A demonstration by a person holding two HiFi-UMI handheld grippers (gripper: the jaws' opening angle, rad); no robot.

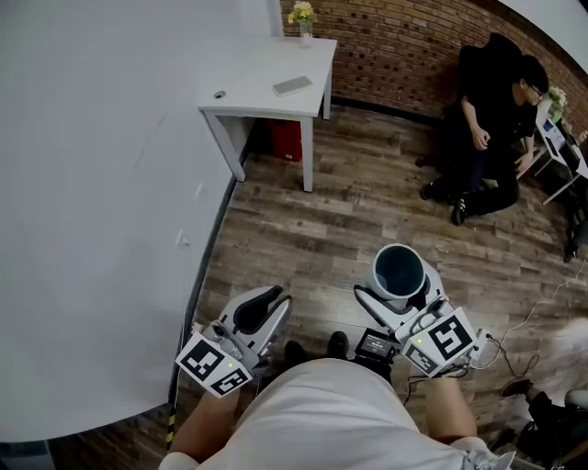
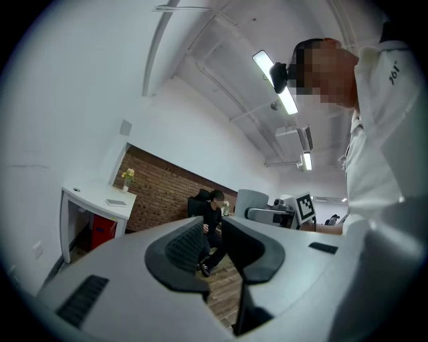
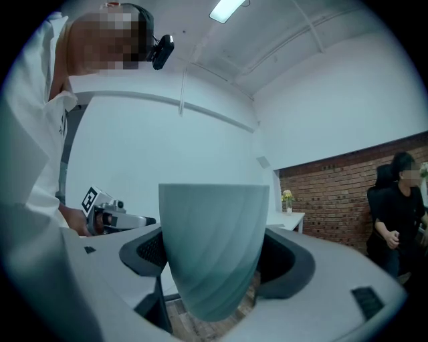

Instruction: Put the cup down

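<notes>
A teal ribbed cup [image 1: 400,268] stands upright in the air in front of my body, over the wooden floor. My right gripper [image 1: 401,288] is shut on it, one pad on each side of its wall. The right gripper view shows the cup [image 3: 212,240] filling the space between the dark pads of the right gripper [image 3: 217,257]. My left gripper [image 1: 265,305] hangs level at the left, apart from the cup. In the left gripper view its jaws [image 2: 209,234] stand a narrow gap apart with nothing between them.
A white table [image 1: 266,78] stands ahead by the brick wall, bearing a small vase of flowers [image 1: 301,16] and a flat grey thing [image 1: 292,85]. A red bin [image 1: 285,139] sits under it. A white wall [image 1: 92,184] runs along the left. A person in black [image 1: 491,119] sits at the far right.
</notes>
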